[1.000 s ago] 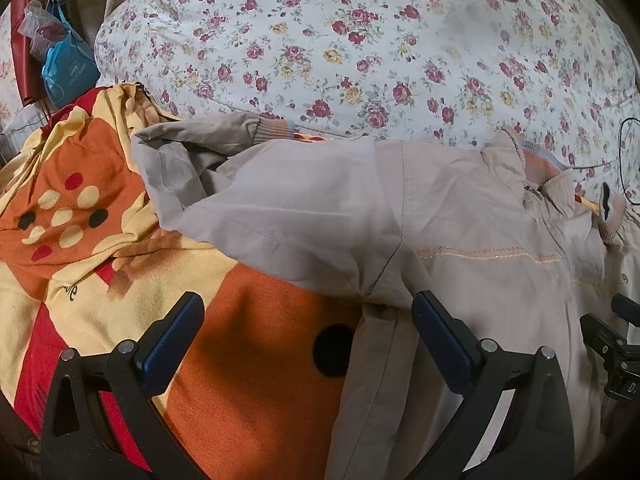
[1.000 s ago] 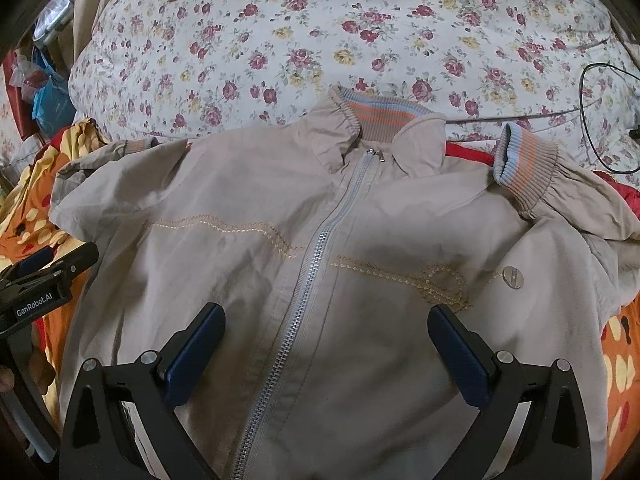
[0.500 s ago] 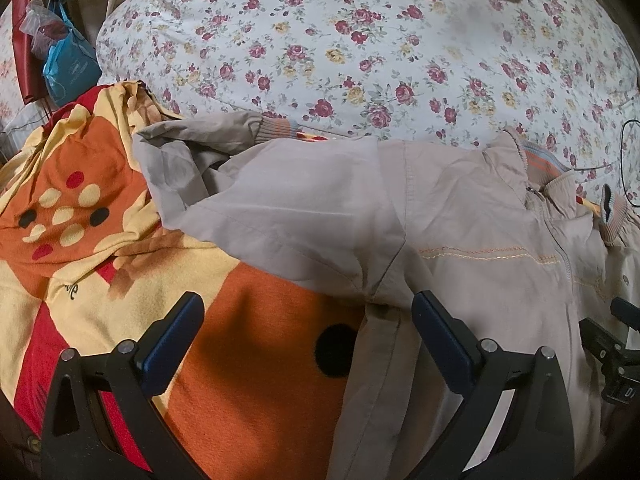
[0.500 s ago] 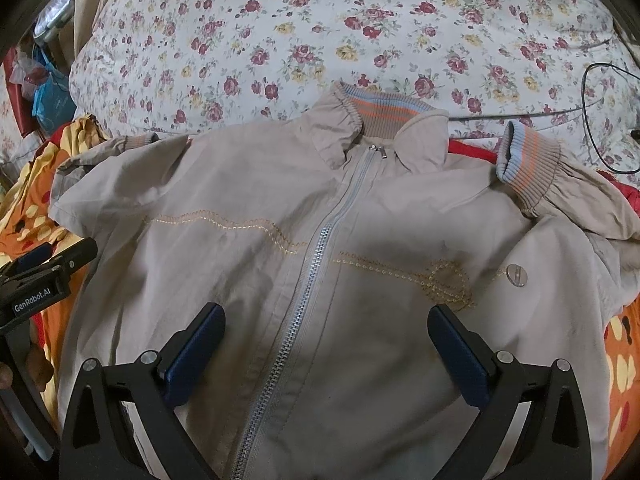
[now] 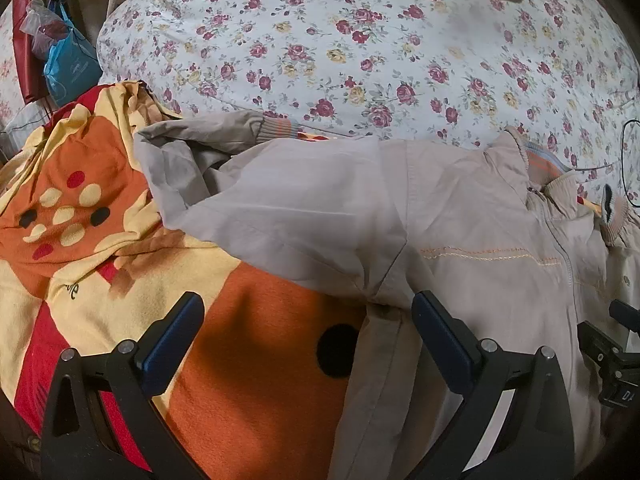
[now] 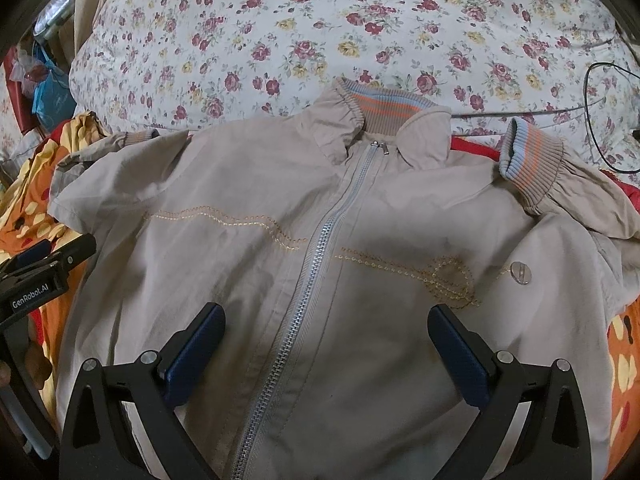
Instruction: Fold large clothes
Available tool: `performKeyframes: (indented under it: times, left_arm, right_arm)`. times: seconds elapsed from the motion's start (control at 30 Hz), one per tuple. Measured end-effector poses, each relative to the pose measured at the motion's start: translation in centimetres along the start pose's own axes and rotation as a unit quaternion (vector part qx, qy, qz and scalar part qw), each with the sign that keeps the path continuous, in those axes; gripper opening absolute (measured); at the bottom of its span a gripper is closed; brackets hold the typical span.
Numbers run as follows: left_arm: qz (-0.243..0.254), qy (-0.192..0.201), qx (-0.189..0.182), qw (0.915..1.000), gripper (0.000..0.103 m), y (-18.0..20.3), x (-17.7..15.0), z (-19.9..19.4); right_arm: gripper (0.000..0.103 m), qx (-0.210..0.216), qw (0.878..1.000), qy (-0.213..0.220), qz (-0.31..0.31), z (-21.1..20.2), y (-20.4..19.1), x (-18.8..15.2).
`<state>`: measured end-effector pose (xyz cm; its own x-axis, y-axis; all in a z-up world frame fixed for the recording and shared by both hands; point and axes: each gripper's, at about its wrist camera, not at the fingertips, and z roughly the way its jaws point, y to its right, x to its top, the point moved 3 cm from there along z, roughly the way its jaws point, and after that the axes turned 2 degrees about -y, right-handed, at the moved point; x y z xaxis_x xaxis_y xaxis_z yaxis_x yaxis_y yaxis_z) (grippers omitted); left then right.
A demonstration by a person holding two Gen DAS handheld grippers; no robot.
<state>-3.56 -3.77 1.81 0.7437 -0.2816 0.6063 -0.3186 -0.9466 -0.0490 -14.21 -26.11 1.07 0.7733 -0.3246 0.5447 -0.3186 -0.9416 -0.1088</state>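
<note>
Beige jacket [image 6: 320, 248] spread front-up, zipped, on orange blanket [image 5: 248, 360] below flowered quilt [image 6: 360, 20]. Left gripper [image 5: 306, 336] spread wide over jacket's armpit edge (empty). Right gripper [image 6: 326, 344] spread wide above jacket's zipper [image 6: 316, 264].

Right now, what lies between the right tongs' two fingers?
In the right wrist view, the beige jacket front, its zipper running between the open right tongs.

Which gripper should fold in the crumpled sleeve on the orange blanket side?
Left. The left gripper is open beside that sleeve, right at the armpit seam. The right gripper, also open, sits over the jacket's zipper, farther away.
</note>
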Motion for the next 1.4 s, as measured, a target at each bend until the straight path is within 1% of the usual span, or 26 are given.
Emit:
performKeyframes:
  times: [0.37,0.97,1.1,1.27,1.4]
  left_arm:
    - [0.000,0.000,0.000,1.0000,0.103,-0.1,0.0,0.0]
    - [-0.015,-0.002,0.002,0.9999,0.103,-0.7,0.2,0.2]
    - [-0.028,0.004,0.003,0.9996,0.103,-1.5,0.6,0.0]
    - [-0.052,-0.008,-0.001,0.9986,0.103,-2.6,0.8,0.4]
    - [-0.056,-0.008,0.003,0.9984,0.103,-2.9,0.8,0.5]
  right_arm:
    - [0.102,-0.004,1.000,-0.002,-0.005,0.2,0.0,-0.1]
    - [0.102,-0.002,1.000,-0.004,-0.005,0.3,-0.1,-0.2]
    - [0.102,0.002,1.000,-0.005,-0.005,0.3,-0.1,-0.2]
    - [0.102,0.001,1.000,-0.005,-0.006,0.3,-0.1,-0.2]
    - [0.102,0.003,1.000,-0.005,-0.007,0.3,-0.2,-0.2]
